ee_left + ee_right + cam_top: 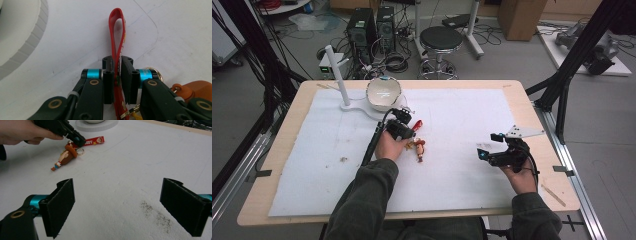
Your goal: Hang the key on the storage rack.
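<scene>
The left gripper [116, 75] has its two black jaws pressed close together on a flat red strap [117, 30]. In the left gripper view the strap stands on its edge between the jaws, and its loop end sticks out past them over the white table cover [75, 37]. A gold ring [156, 72] and part of an orange toy [197, 90] peek out on the right of that view.

The right gripper view tells more about the toy. It is a small brown and orange figure [65, 157] lying on its side, joined to the ring and the red strap, which has yellow letters on it. The hand holding the left gripper [22, 131] comes in from the top left there.

The right gripper [117, 207] has its jaws spread wide apart with nothing between them. A grey dusty smudge [156, 215] marks the cover just ahead of it.

From the high view, the left gripper [404, 122] is near the middle of the table, and the right gripper [487, 150] is well apart from it. A white bowl [383, 93] sits on a flat white base with an upright white post [336, 70], just beyond the left gripper.
</scene>
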Available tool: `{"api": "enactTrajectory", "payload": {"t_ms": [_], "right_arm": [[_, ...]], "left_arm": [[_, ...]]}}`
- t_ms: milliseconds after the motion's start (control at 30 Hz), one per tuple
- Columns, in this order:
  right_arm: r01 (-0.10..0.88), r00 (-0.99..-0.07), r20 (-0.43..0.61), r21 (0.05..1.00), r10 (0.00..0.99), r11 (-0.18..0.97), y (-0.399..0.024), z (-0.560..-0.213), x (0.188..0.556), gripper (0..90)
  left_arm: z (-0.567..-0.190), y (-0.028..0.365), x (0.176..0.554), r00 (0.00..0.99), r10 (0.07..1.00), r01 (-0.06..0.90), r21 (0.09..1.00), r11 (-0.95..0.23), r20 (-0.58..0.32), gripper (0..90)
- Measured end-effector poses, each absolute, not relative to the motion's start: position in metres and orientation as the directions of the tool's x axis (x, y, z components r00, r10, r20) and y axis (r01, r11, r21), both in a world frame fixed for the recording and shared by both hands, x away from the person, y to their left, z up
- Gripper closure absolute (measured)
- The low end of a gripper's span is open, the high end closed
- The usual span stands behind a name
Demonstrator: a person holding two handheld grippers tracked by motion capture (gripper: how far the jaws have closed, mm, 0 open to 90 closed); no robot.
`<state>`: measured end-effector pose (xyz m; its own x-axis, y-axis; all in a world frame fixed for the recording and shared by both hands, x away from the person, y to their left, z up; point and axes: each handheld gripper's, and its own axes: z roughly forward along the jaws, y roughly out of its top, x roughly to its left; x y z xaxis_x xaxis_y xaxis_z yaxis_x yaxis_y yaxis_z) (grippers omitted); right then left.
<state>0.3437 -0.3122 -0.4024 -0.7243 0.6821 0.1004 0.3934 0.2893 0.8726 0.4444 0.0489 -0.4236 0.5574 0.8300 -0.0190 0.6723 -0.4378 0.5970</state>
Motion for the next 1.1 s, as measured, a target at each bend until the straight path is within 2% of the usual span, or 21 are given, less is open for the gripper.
{"api": "enactTrajectory", "payload": {"t_ms": [233, 633, 1100], "right_arm": [[0.393, -0.725, 0.103, 0.874, 0.681, 0.286, -0.314, -0.402, 0.344, 11.9], [0.395, -0.722, 0.105, 0.874, 0.684, 0.283, -0.315, -0.402, 0.343, 11.9], [0.391, -0.718, 0.094, 0.874, 0.689, 0.289, -0.313, -0.402, 0.342, 11.9]], "left_arm": [[-0.423, 0.047, 0.445, 0.566, 0.824, 0.663, 0.602, -0.446, -0.013, 86.1], [-0.416, 0.058, 0.430, 0.595, 0.803, 0.585, 0.675, -0.449, 0.018, 86.4], [-0.396, 0.089, 0.396, 0.594, 0.801, 0.404, 0.832, -0.381, 0.078, 86.4]]}}
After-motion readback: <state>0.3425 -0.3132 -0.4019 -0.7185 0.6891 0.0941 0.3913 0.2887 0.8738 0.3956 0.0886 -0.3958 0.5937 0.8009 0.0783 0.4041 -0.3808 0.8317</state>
